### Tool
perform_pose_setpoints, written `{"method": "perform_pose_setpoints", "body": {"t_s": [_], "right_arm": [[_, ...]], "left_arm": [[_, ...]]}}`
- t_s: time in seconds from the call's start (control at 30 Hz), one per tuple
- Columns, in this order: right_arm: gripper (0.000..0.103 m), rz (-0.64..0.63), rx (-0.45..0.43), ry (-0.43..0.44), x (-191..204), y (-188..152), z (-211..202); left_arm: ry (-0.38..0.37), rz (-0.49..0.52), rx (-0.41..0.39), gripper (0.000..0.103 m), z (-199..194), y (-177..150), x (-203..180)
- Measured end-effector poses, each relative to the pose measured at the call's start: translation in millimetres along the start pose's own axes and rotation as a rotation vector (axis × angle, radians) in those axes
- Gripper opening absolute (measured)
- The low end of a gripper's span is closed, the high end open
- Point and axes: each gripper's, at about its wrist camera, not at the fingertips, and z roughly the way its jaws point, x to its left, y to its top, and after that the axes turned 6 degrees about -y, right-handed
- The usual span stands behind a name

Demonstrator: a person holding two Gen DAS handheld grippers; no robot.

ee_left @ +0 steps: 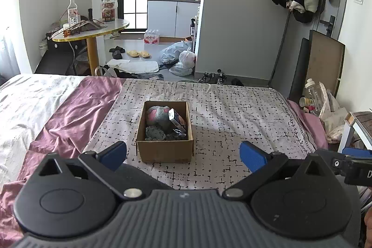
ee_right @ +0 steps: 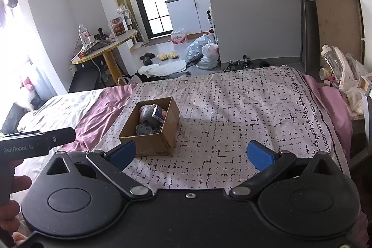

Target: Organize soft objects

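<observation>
A brown cardboard box (ee_left: 165,150) stands on the patterned sheet on the bed. It holds a grey and pink soft toy (ee_left: 158,114), grey knitted items (ee_left: 154,133) and a small carton (ee_left: 175,116). My left gripper (ee_left: 182,156) is open and empty, just in front of the box. In the right wrist view the box (ee_right: 150,143) sits left of centre, with the soft things (ee_right: 146,113) inside. My right gripper (ee_right: 190,156) is open and empty, to the right of the box.
The patterned sheet (ee_left: 232,113) lies over a purple cover (ee_left: 76,113) and a white blanket (ee_left: 21,99). A round table (ee_left: 93,30) stands beyond the bed. Bags (ee_left: 181,57) and shoes lie on the floor. Bottles and bags (ee_right: 337,71) crowd the right bedside.
</observation>
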Motion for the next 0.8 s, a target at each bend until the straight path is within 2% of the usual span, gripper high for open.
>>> {"method": "perform_pose_setpoints", "body": {"t_s": [0.8], "right_arm": [[0.103, -0.022, 0.012, -0.011, -0.7, 1.4, 1.0]], "left_arm": [[0.001, -0.006, 0.008, 0.103, 2.0, -1.1, 4.3]]}}
